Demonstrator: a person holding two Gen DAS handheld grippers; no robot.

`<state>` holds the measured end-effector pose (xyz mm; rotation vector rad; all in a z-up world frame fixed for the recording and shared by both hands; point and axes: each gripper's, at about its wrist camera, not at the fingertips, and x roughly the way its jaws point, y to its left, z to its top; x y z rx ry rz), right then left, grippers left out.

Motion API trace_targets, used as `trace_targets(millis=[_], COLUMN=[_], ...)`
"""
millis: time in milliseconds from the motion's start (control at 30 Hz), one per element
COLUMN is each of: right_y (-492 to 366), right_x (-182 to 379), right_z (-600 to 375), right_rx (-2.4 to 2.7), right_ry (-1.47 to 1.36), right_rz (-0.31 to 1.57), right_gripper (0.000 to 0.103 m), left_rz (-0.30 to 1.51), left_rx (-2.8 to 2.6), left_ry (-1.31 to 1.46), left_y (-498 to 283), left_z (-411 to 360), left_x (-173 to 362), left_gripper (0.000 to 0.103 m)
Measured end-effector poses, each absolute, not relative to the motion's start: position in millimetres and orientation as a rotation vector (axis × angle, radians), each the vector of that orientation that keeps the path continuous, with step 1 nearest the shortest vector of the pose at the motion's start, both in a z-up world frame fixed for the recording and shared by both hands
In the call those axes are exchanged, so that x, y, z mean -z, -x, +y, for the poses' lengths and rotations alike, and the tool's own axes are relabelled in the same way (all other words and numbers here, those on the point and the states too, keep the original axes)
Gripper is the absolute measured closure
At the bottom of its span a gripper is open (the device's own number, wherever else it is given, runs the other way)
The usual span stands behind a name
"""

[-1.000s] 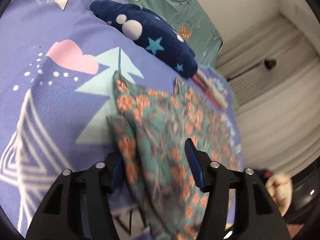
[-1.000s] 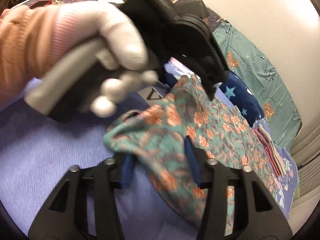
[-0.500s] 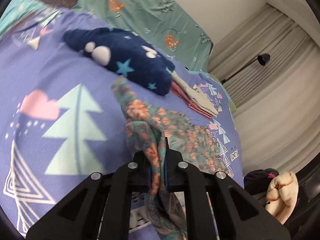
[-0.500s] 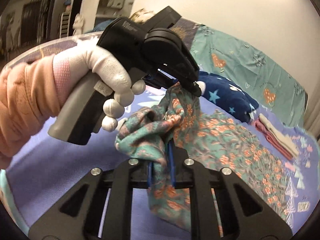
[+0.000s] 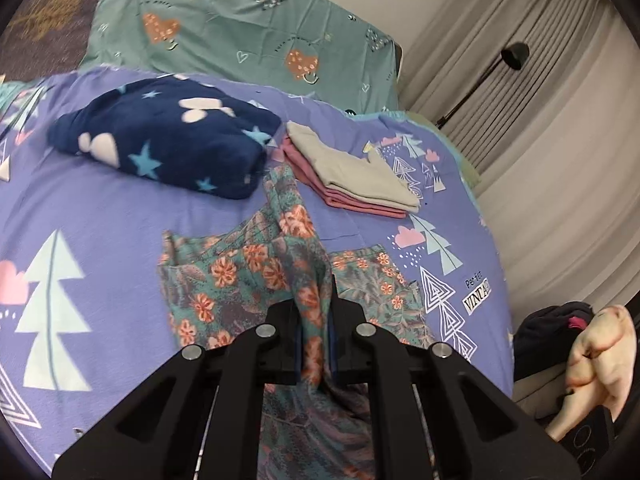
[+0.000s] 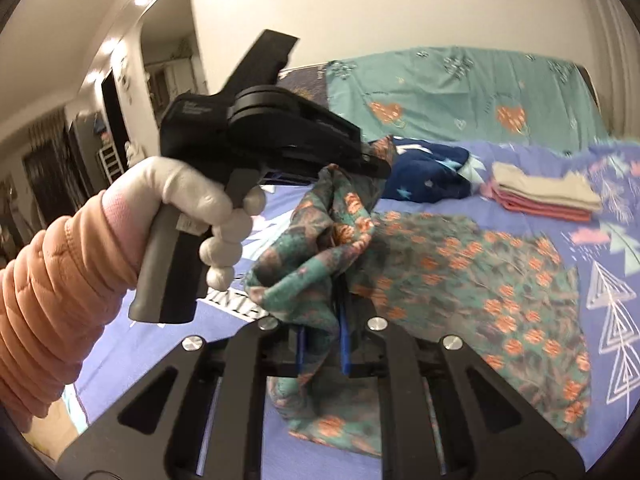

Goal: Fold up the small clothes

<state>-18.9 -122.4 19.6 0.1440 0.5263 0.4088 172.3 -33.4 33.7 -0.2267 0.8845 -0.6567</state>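
Observation:
A teal garment with orange flowers [image 5: 236,276] lies on the purple bed sheet [image 5: 100,216], and one edge of it is lifted. My left gripper [image 5: 314,312] is shut on a bunched fold of that edge. In the right wrist view my right gripper [image 6: 324,320] is shut on another bunch of the same garment [image 6: 472,264]. Just above it, a white-gloved hand [image 6: 188,196] holds the left gripper [image 6: 374,168], which pinches the cloth's upper corner. The rest of the garment trails flat to the right over the sheet.
A folded navy star blanket [image 5: 168,148] and a folded stack of beige and pink clothes [image 5: 352,176] lie farther back on the bed. A teal sheet [image 5: 240,32] covers the head end. Curtains and a floor lamp [image 5: 514,56] stand right; loose clothes [image 5: 592,364] are piled beyond the bed's edge.
Both grippers went from open around the garment's edge to shut on it. They then rose, lifting that edge off the sheet and bunching it. Both views now look farther across the bed.

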Motion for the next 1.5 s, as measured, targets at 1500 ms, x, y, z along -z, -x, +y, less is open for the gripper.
trace_targets(millis=[1500], right_y=[50], right_x=[58], right_z=[-311], right_rx=[-0.238], right_ry=[-0.650], right_rz=[0.647], right_gripper=[0.091], left_rz=[0.979], left_rx=[0.627], left_ry=[-0.304], left_y=[-164], left_z=[-278], left_x=[38], left_gripper=[0.093])
